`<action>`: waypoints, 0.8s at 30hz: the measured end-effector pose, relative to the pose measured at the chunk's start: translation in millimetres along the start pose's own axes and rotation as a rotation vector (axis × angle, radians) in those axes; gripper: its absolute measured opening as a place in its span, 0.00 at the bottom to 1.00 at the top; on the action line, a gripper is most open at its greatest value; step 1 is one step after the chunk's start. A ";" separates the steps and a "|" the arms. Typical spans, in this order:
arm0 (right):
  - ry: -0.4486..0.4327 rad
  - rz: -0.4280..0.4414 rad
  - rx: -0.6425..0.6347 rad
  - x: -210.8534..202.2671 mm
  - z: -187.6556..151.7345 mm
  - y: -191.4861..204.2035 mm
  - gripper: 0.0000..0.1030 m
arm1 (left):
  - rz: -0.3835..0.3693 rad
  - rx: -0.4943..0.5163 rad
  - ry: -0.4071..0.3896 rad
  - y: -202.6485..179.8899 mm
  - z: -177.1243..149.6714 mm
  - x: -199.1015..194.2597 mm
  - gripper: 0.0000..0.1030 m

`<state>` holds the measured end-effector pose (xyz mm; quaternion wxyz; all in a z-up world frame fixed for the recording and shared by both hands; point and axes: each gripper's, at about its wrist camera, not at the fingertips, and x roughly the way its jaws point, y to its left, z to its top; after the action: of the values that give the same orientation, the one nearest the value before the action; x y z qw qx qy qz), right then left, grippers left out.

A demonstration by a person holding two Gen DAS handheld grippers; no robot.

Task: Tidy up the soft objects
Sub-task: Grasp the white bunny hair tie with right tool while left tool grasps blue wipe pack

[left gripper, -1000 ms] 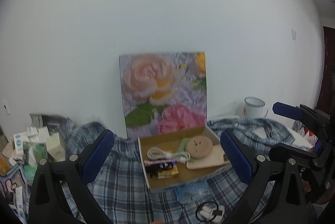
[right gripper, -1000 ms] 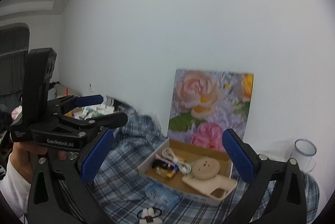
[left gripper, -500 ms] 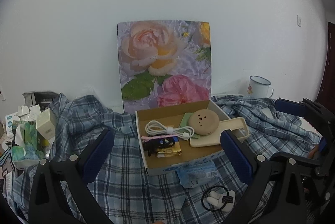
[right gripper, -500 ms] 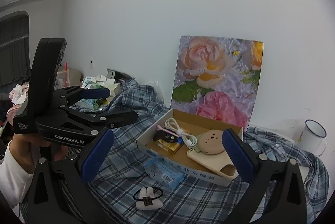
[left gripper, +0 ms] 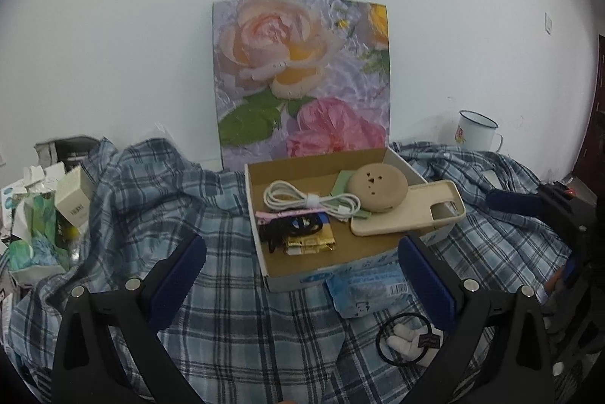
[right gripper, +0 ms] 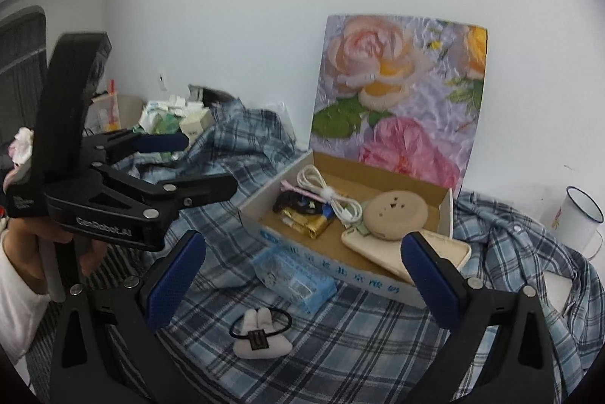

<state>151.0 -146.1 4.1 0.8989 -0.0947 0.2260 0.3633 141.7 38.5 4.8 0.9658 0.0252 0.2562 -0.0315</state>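
The right gripper [right gripper: 302,275] is wide open and holds nothing. Just ahead of it and a little to its left, a small white bunny hair tie [right gripper: 261,332] lies flat on the checked cloth [right gripper: 370,347]. The bunny's ears point away from the gripper, toward the blue packet [right gripper: 295,277] a bit farther on. Past the packet sits the cardboard box [right gripper: 340,260], with a white cable [right gripper: 329,194] and a round tan puff [right gripper: 395,215] inside.

The left gripper [left gripper: 302,283] is wide open too, with nothing in it. From this gripper, the same hair tie [left gripper: 406,341] lies low and off to its right, close to its right finger [left gripper: 427,281]. The box [left gripper: 298,277] is straight ahead of it.

I think the right gripper is nearer to the hair tie. It would only need to go down and a little left, then close across the bunny's soft body.
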 end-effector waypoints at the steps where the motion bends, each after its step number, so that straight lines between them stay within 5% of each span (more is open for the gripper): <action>1: 0.015 0.005 0.001 4.2 -2.0 -0.4 1.00 | 0.005 0.004 0.005 -0.8 -1.0 1.7 1.00; 10: 0.134 0.020 -0.017 30.4 -19.6 -0.9 1.00 | 0.000 0.021 0.047 -4.7 -10.9 16.3 1.00; 17: 0.232 0.119 -0.045 43.5 -31.1 3.7 0.99 | 0.006 0.019 0.093 -3.7 -18.8 29.7 1.00; 20: 0.285 0.155 -0.053 47.4 -36.1 2.5 0.81 | 0.004 0.016 0.102 -3.5 -20.6 32.6 1.00; 24: 0.345 0.186 -0.082 54.0 -42.5 7.7 0.73 | 0.006 0.020 0.115 -5.2 -23.0 36.2 1.00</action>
<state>165.6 -121.8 -59.0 0.8047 -0.1706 0.3697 0.4321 161.4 33.1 -33.3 0.9492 0.0374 0.3109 -0.0296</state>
